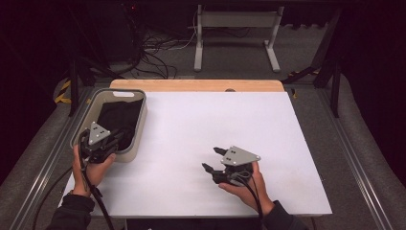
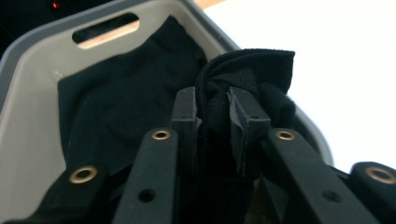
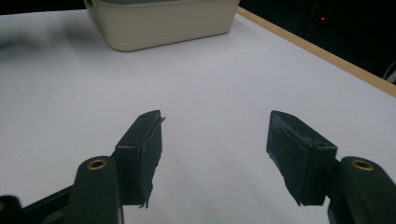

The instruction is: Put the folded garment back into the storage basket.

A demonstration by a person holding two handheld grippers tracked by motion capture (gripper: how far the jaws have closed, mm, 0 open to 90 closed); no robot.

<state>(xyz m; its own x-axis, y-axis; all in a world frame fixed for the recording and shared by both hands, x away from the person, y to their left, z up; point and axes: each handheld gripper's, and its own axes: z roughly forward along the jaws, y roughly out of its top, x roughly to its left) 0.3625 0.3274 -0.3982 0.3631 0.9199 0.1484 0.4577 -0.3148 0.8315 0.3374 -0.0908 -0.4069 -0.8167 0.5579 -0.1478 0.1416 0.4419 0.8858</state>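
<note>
1. Looking down, high view: left gripper (image 1: 106, 142) sits over grey bin (image 1: 140, 125) at the worktop's (image 1: 230, 124) left edge; black cloth (image 1: 117, 117) inside.
2. Left gripper view: jaws clamped on a cloth fold (image 2: 243, 70); soft, light, limp, best pinched at a bunched fold.
3. Right gripper view: right gripper (image 3: 215, 149) jaws apart, empty, above bare worktop.

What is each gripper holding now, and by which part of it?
The left gripper pinches a bunched fold of the black cloth inside the grey plastic bin. The right gripper holds nothing; it is open.
</note>
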